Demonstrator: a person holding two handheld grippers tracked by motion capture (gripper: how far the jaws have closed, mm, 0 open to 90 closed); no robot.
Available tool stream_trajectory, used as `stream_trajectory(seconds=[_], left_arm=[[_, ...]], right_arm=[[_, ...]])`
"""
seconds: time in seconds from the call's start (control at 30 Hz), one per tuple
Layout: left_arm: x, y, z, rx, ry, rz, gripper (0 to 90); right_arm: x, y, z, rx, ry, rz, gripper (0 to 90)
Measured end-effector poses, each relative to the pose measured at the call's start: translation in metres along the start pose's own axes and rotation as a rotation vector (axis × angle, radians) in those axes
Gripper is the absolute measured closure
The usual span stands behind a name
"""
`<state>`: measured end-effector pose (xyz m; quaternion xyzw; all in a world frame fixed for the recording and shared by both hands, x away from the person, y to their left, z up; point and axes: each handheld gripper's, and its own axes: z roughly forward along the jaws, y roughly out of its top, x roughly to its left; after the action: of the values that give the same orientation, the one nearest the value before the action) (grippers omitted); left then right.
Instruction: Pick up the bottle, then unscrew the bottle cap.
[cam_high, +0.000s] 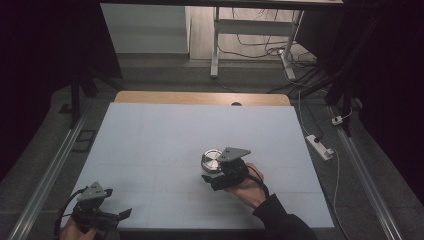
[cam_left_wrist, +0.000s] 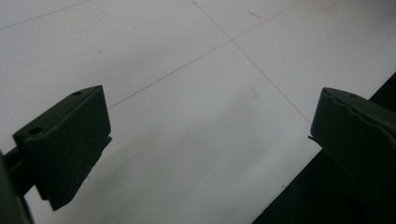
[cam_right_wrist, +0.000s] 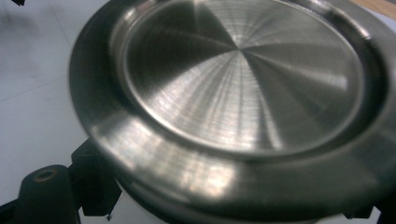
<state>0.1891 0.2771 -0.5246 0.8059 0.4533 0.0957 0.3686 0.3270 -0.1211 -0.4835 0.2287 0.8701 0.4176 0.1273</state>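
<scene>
My right gripper (cam_high: 212, 179) sits near the middle of the pale foam-covered table (cam_high: 150, 150), just before the round brushed-steel lidded tin (cam_high: 212, 160), its jaws at either side of it. My left gripper (cam_high: 117, 216) rests at the near left corner.

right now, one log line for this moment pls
left tongs: open, idle at near left table edge | right tongs: straddling metal lid, grip unclear | white mat: otherwise bare

We count one round metal lid (cam_high: 212, 161) on one white table (cam_high: 165, 140), two handheld grippers, left (cam_high: 117, 215) and right (cam_high: 209, 179), and one power strip (cam_high: 320, 147) on the floor at right.
</scene>
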Motion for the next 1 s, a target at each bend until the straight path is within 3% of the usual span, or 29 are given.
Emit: stream_trajectory(seconds=[0.57, 1.0], left_arm=[[0.000, 0.000, 0.000, 0.005, -0.004, 0.002, 0.0], [-0.001, 0.004, -0.001, -0.031, -0.024, 0.025, 0.0]], right_arm=[[0.017, 0.010, 0.019, -0.004, 0.046, -0.036, 15.0], [0.019, 0.011, 0.019, -0.017, 0.051, -0.045, 15.0]])
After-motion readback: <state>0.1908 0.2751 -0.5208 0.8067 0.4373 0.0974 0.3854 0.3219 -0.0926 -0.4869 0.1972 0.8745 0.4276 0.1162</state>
